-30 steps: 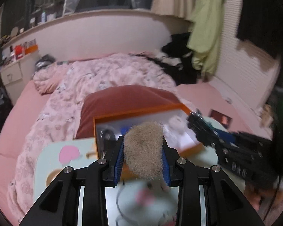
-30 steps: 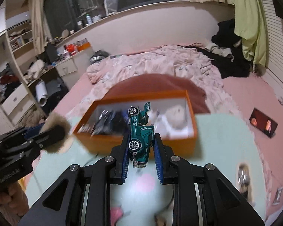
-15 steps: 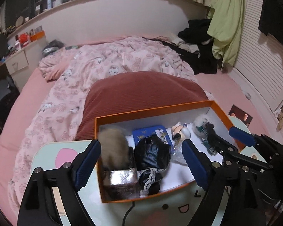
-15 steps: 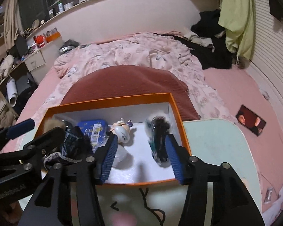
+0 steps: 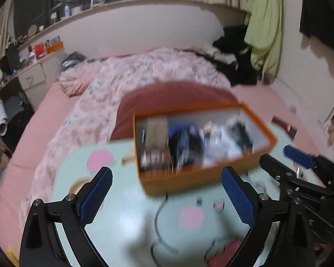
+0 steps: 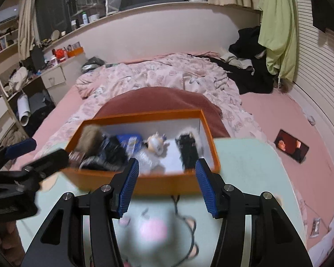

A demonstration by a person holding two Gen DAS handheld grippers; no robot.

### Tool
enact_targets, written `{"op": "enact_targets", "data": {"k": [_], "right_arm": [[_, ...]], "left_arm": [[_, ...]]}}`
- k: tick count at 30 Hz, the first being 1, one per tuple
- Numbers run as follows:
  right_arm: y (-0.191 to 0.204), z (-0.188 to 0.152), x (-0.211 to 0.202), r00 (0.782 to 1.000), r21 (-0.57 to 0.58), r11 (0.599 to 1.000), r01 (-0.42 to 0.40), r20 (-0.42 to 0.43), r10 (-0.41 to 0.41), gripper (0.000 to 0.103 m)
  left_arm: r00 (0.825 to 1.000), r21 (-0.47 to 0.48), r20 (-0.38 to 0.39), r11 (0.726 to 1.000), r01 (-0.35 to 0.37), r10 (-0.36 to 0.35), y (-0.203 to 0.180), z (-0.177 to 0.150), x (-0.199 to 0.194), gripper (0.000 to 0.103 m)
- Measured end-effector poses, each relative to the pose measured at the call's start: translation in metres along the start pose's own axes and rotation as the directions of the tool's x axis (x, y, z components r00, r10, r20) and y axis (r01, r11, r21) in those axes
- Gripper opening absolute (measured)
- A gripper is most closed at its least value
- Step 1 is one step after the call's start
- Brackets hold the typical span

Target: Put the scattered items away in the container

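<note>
The orange box (image 5: 189, 181) stands on the pale green table (image 5: 122, 211), blurred by motion. Inside lie a tan furry thing (image 5: 157, 131) at the left end and a dark green toy car (image 6: 188, 151) at the right end, with a small figurine (image 6: 157, 143), a blue pack (image 6: 130, 141) and a black bundle (image 6: 113, 153) between them. My left gripper (image 5: 167, 178) hangs short of the box, its jaws opening wide with nothing between them. My right gripper (image 6: 166, 166) is at the box's (image 6: 208, 138) near wall, its jaws also opening and holding nothing.
A black cable (image 5: 158, 218) and a few small bits lie on the table near me. Behind the box are a red-brown cushion (image 6: 158, 100) and a pink quilt on the bed. A dark photo card (image 6: 291, 149) lies on the bed at the right.
The left gripper let go of the furry thing and the right let go of the toy car; both now lie in the box. Both jaws have opened and both grippers have drawn back.
</note>
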State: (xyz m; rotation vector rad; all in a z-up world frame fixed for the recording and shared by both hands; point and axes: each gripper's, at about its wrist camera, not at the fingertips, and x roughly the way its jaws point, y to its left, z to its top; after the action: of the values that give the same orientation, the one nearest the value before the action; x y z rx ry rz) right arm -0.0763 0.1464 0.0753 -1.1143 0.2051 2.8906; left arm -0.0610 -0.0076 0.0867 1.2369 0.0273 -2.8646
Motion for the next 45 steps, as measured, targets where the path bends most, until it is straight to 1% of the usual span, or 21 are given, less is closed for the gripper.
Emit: {"op": "enact_targets", "data": {"k": [1,3,5,7,9,10,11,12,13,14,15,16,18,19,26,45], "right_arm": [[0.001,-0.009,-0.002,1.000,-0.007,1.000,-0.001,-0.012,0.001,0.063],[0.002,-0.027,-0.002,0.999,-0.027,1.000,0.009,-0.045,-0.010,0.064],[0.003,-0.045,0.002,0.995,-0.045,0.999,0.007,-0.100,-0.012,0.064],[0.001,-0.061,0.008,0.987,-0.037,0.999,-0.015,-0.160,0.009,0.064],[-0.001,-0.071,0.010,0.983,-0.027,0.999,-0.026,-0.180,0.020,0.064],[-0.001,-0.074,0.010,0.983,-0.028,0.999,-0.017,-0.182,0.012,0.064],[-0.002,-0.075,0.010,0.983,-0.031,0.999,-0.004,-0.182,-0.001,0.064],[-0.002,-0.077,0.011,0.983,-0.036,0.999,0.012,-0.181,-0.018,0.064],[-0.003,-0.078,0.013,0.982,-0.041,0.999,0.030,-0.185,-0.037,0.067],[-0.004,-0.079,0.017,0.979,-0.046,0.998,0.047,-0.198,-0.055,0.078],[-0.005,-0.081,0.021,0.975,-0.062,0.995,0.080,-0.203,-0.091,0.085],[-0.006,-0.083,0.024,0.973,-0.063,0.993,0.096,-0.205,-0.107,0.092],[-0.010,-0.085,0.026,0.972,-0.047,0.996,0.082,-0.217,-0.090,0.100],[-0.010,-0.086,0.028,0.970,-0.052,0.995,0.086,-0.225,-0.096,0.102],[-0.007,-0.089,0.029,0.972,-0.075,0.995,0.066,-0.221,-0.081,0.103],[-0.005,-0.088,0.026,0.971,-0.079,0.995,0.067,-0.223,-0.083,0.103]], "left_arm": [[1.000,-0.001,-0.018,1.000,0.011,-0.011,0.000,-0.012,0.001,0.098],[0.999,-0.001,-0.043,1.000,0.023,-0.023,-0.003,-0.033,0.004,0.098],[0.998,0.015,-0.067,1.000,0.007,-0.006,-0.005,-0.049,0.008,0.098],[0.995,0.032,-0.090,0.999,-0.026,0.029,-0.008,-0.061,0.013,0.098],[0.995,0.033,-0.088,0.998,-0.051,0.053,-0.010,-0.069,0.013,0.098],[0.995,0.028,-0.083,0.998,-0.059,0.061,-0.009,-0.073,0.013,0.098],[0.994,0.024,-0.087,0.998,-0.064,0.066,-0.009,-0.077,0.016,0.102],[0.991,0.023,-0.112,0.997,-0.073,0.075,-0.009,-0.081,0.022,0.103],[0.986,0.017,-0.148,0.997,-0.075,0.077,-0.008,-0.083,0.028,0.103],[0.984,-0.004,-0.167,0.998,-0.058,0.057,-0.004,-0.084,0.032,0.103],[0.984,-0.032,-0.173,0.999,-0.038,0.032,0.001,-0.084,0.033,0.103],[0.984,-0.046,-0.179,0.998,-0.036,0.027,0.004,-0.084,0.034,0.103],[0.983,-0.053,-0.179,0.998,-0.044,0.034,0.007,-0.084,0.036,0.103],[0.984,-0.054,-0.177,0.998,-0.045,0.035,0.008,-0.085,0.036,0.103],[0.984,-0.059,-0.175,0.997,-0.048,0.037,0.006,-0.086,0.038,0.103],[0.984,-0.059,-0.173,0.997,-0.046,0.036,0.006,-0.085,0.039,0.103]]}}
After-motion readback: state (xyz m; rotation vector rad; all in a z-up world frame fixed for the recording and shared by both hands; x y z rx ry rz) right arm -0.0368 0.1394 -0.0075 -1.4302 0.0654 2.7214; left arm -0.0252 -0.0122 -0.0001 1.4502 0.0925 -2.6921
